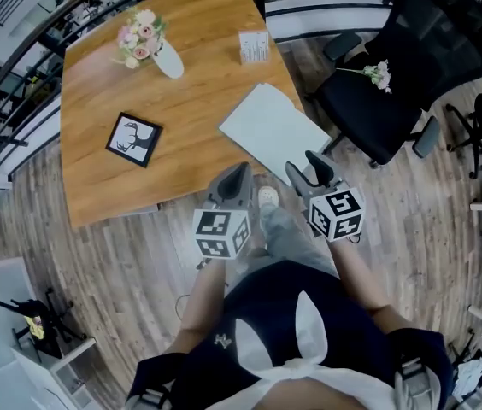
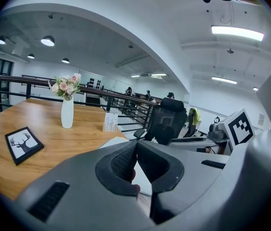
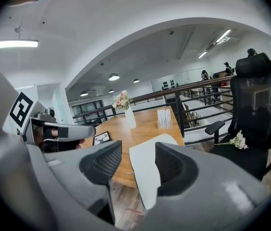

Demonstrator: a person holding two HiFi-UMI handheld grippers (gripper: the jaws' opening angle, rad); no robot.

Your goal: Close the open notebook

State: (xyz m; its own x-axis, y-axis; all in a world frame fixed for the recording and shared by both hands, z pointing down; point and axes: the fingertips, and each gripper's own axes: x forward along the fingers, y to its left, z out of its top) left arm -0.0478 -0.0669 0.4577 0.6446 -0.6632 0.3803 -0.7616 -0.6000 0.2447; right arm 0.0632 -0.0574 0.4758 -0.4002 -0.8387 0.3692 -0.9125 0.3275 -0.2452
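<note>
- 1 notebook: pale slab on the table corner, long axis slanting far-left to near-right; possibly overhanging.
- Right gripper: jaws spread, empty, nearer it.
- Left gripper: clenched, empty.

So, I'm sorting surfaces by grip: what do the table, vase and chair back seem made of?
Table: wood or wood-look laminate, warm brown with visible grain, low sheen.
Vase: likely glazed ceramic, plain white and smooth; opaque glass is possible.
Chair back: black mesh on what looks like a plastic frame; its supports show through the weave.
</note>
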